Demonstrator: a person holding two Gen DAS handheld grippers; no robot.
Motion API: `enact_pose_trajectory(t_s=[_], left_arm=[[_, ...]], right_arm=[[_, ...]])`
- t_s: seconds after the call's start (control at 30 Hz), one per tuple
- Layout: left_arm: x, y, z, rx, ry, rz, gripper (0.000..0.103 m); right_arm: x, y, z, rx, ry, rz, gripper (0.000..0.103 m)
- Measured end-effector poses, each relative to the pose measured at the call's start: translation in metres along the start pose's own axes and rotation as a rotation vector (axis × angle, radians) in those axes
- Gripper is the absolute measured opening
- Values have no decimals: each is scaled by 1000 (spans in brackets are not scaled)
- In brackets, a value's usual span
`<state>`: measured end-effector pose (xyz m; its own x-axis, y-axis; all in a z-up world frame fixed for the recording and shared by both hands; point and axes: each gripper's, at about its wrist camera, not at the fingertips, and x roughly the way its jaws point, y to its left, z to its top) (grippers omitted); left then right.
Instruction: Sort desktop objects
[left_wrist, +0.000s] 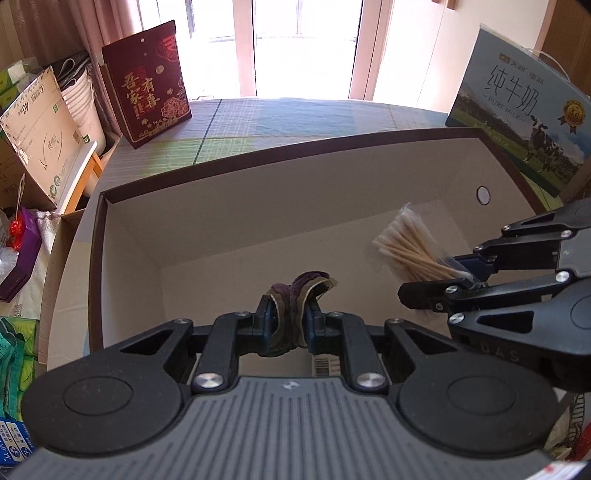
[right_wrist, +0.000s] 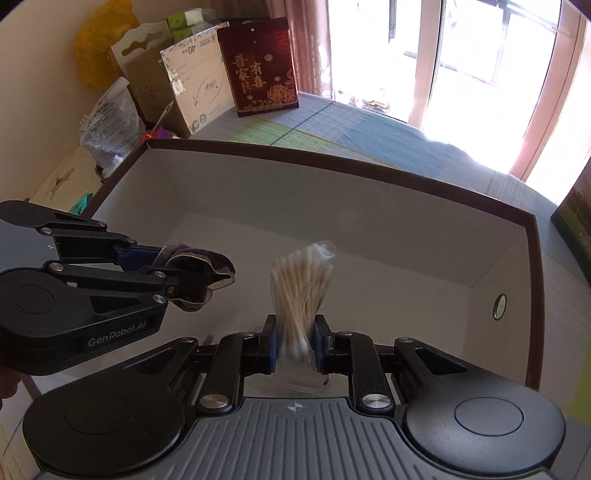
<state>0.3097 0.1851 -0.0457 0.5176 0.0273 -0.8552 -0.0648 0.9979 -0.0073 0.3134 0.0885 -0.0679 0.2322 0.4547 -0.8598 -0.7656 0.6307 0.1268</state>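
Note:
A large open cardboard box (left_wrist: 221, 192) (right_wrist: 332, 162) with a dark rim fills both views. My left gripper (left_wrist: 289, 320) is shut on a crumpled dark purple and brown cloth (left_wrist: 295, 295), held over the box's inside. The right wrist view shows that same cloth (right_wrist: 199, 273) and left gripper (right_wrist: 173, 280) at the left. My right gripper (right_wrist: 294, 341) is shut on a clear bag of cotton swabs (right_wrist: 301, 288), also over the box. In the left wrist view the swabs (left_wrist: 410, 247) stick out of the right gripper (left_wrist: 465, 273) at the right.
A dark red gift box (left_wrist: 147, 88) (right_wrist: 260, 66) stands on the striped cloth behind the cardboard box. A blue milk carton case (left_wrist: 524, 110) stands at the back right. Cartons, bags and bowls (left_wrist: 44, 122) crowd the left side. A bright window lies beyond.

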Motion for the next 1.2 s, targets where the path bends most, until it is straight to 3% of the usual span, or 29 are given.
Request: enact_pose_trajectory(t_s=[0.23,0.43,0.53,0.6,0.67,0.73,0.9,1.1,1.2], left_arm=[[26,2,9,5,44,14,15],[38,6,10,-5,76,28,27],[40,6,9,-4,79,32,43],[38,7,9,-11,77,35,53],[36,9,10,-16,69,45,68],[32,9,9,-16,64,43,70],[20,9,5,-26,54,59,84],[-1,3,-4,-22,31,74,88],[-13,-2,-10,-5,9,104,90]], right_arm=[[16,-9,6,5,38,-3,16],[19,-17,4,30,25,18,17],[15,-22,2,57,9,24,29],[12,-23,1,53,-3,18,47],[8,-24,-2,48,-13,22,49],[3,-25,-4,52,-14,25,54],[-9,-20,-8,17,-32,3,82],[-30,-8,-22,-10,-66,-10,99],[-42,-2,-31,-16,-90,-13,101]])
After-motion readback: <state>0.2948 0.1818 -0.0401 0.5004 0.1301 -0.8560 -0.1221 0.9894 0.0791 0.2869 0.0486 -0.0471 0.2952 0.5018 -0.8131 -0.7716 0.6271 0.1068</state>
